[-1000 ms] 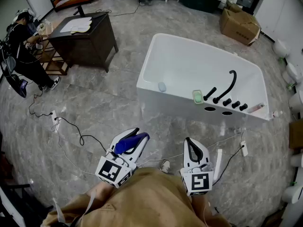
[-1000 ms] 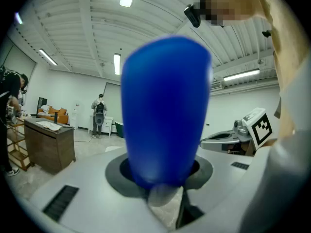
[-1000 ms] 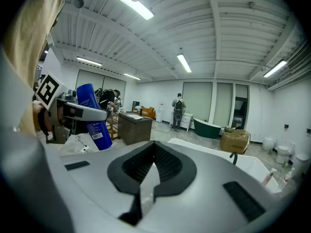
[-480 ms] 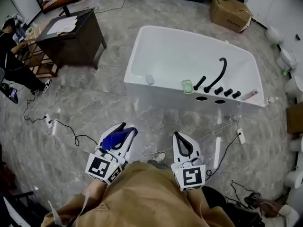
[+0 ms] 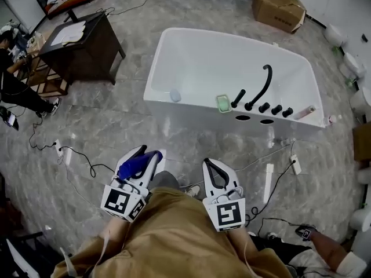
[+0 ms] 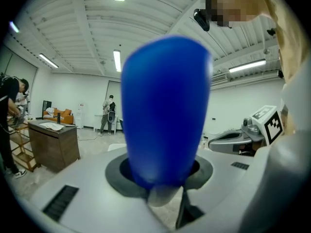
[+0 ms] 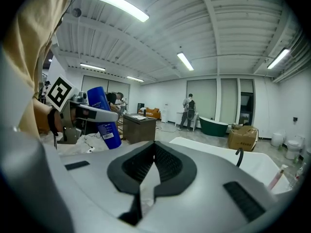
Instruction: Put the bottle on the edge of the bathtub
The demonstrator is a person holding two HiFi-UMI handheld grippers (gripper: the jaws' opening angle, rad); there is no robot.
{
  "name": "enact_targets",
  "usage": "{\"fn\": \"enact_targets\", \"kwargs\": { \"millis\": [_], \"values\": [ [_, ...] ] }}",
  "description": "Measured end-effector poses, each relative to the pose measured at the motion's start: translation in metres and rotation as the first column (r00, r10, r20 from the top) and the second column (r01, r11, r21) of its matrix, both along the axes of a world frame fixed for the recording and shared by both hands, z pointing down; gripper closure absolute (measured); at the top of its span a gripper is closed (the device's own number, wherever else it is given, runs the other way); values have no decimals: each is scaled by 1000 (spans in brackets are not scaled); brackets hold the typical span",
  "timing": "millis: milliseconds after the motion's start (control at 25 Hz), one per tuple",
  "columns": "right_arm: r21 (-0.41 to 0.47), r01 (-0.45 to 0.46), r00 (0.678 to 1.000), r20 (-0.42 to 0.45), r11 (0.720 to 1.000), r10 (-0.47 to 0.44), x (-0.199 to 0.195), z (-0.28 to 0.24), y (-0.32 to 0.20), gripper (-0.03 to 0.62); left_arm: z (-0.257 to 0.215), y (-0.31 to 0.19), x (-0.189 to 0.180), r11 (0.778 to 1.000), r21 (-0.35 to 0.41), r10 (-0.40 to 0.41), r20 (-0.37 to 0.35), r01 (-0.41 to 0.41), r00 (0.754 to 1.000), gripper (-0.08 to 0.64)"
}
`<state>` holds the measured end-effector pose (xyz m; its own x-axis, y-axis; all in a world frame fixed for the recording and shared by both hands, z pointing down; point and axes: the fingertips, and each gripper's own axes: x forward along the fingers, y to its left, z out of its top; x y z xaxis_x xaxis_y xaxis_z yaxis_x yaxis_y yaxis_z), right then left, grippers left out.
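Note:
A blue bottle is clamped in my left gripper, low in the head view and held over the marble floor. In the left gripper view the bottle fills the middle, standing up between the jaws. My right gripper is beside it, shut with nothing in it; its pads meet in the right gripper view. That view also shows the bottle to the left. The white bathtub stands ahead, a good stretch of floor away from both grippers.
On the tub's near rim are a black faucet, several black knobs and a green soap dish. A dark desk stands at the far left with a person beside it. Cables and a power strip lie on the floor.
The whole view has shifted toward the bathtub, which now sits nearer and more central. Both grippers keep their pose; the bottle stays in the left one.

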<state>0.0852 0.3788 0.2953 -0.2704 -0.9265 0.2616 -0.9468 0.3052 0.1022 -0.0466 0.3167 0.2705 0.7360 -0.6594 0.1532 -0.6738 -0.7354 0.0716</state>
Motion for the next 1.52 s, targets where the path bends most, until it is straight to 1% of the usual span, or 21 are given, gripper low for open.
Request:
{"fn": "enact_targets", "kwargs": {
  "millis": [160, 360, 480, 600, 680, 800, 1040, 1200, 1400, 1520],
  "values": [
    [-13, 21, 1000, 4, 1000, -21, 7, 10, -9, 588, 11, -7, 3, 999, -8, -35, 6, 35, 999, 422],
    [-31, 43, 999, 0, 999, -43, 3, 14, -35, 588, 19, -29, -5, 998, -29, -58, 10, 59, 998, 422],
    [-36, 43, 999, -9, 998, -43, 2, 16, -53, 588, 27, -49, -6, 997, -40, -61, 1, 61, 998, 422],
    [-62, 44, 999, -17, 997, -46, 1, 21, -72, 588, 32, -72, -8, 997, -46, -65, 1, 65, 998, 422],
    [-77, 52, 998, -29, 996, -55, -5, 22, -89, 588, 32, -91, -14, 996, -46, -72, -2, 71, 997, 422],
    [-93, 57, 997, -40, 994, -61, -13, 21, -118, 588, 36, -120, -23, 994, -70, -81, -10, 80, 997, 422],
    [-113, 67, 995, -64, 991, -74, -33, 23, -183, 588, 51, -179, -35, 995, -83, -54, -9, 53, 998, 422],
    [-118, 44, 996, -66, 992, -52, -45, 23, -223, 588, 54, -219, -42, 996, -88, -30, -6, 29, 1000, 422],
    [-131, 14, 997, -75, 991, -24, -60, 22, -254, 588, 57, -258, -55, 996, -84, 2, -9, -2, 1000, 422],
    [-138, 7, 998, -65, 990, -16, -69, 16, -270, 588, 56, -275, -64, 997, -80, -2, -25, 0, 1000, 422]
  ]
}}
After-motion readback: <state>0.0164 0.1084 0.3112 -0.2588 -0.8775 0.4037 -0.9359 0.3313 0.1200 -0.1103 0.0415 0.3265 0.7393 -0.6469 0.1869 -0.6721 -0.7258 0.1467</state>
